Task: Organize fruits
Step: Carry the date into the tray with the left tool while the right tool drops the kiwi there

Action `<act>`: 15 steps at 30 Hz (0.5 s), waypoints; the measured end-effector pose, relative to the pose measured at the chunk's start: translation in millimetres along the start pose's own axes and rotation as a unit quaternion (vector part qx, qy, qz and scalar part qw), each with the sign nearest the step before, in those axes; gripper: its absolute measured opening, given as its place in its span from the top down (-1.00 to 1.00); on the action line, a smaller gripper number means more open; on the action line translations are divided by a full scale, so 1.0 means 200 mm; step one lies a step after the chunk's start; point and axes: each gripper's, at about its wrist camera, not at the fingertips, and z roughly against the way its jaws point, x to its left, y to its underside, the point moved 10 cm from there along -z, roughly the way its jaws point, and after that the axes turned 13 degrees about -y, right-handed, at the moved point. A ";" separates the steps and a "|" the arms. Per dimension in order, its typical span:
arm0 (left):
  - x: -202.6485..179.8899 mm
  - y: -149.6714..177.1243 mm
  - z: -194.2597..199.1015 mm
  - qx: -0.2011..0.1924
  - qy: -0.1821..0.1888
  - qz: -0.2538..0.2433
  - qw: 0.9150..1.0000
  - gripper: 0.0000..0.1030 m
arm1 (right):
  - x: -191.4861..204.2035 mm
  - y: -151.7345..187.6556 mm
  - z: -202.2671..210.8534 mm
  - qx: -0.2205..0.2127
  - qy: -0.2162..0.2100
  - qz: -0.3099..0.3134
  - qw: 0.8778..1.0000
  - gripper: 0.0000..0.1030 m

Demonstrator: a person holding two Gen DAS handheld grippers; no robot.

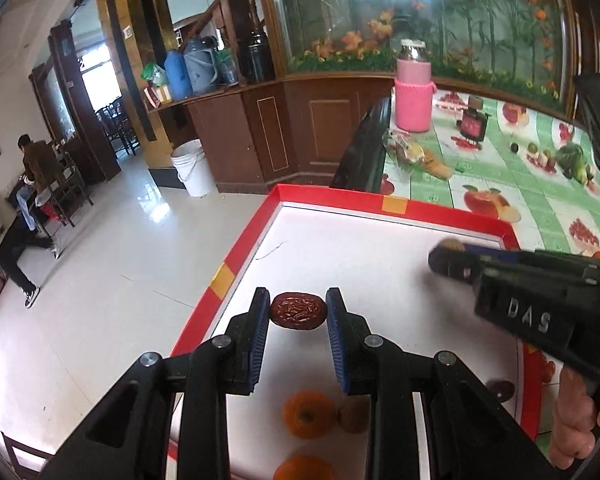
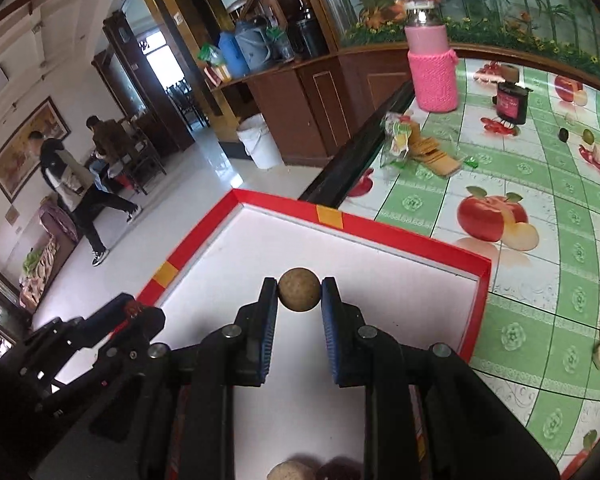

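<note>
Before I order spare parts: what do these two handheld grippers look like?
Both are black plastic. The left gripper and right gripper each have two fingers lined with ribbed blue pads, linkages pinned by silver bolts. The right gripper's body bears raised "DAS" lettering. No cables visible.

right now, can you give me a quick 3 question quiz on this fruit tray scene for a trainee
1. True or false: the left hand-held gripper holds a wrinkled red date.
2. What does the right hand-held gripper hold? A) an orange B) a round tan fruit C) nothing
3. Fill in: the white tray has a ___ rim.

Key
1. True; the date sits between its blue pads.
2. B; the round tan fruit is clamped between its pads, above the tray. The oranges lie on the tray, in the left wrist view.
3. Red, with yellow patches.
</note>
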 end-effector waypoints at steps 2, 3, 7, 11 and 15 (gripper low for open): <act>0.01 0.02 -0.01 0.007 0.000 -0.001 1.000 0.46 | -0.03 0.04 -0.03 0.024 0.002 -0.006 1.000 0.52; 0.01 0.03 -0.02 0.010 -0.001 -0.002 1.000 0.46 | -0.06 0.05 -0.03 0.030 0.002 -0.008 1.000 0.52; 0.01 0.08 -0.05 0.027 -0.005 -0.006 1.000 0.46 | -0.10 0.08 -0.03 0.036 0.023 -0.001 0.999 0.52; 0.01 0.13 -0.08 0.054 -0.004 0.000 0.999 0.46 | -0.13 0.15 -0.07 0.061 0.029 -0.004 0.998 0.52; 0.00 0.18 -0.12 0.080 -0.001 0.008 0.997 0.46 | -0.14 0.16 -0.10 0.069 0.037 0.006 0.997 0.52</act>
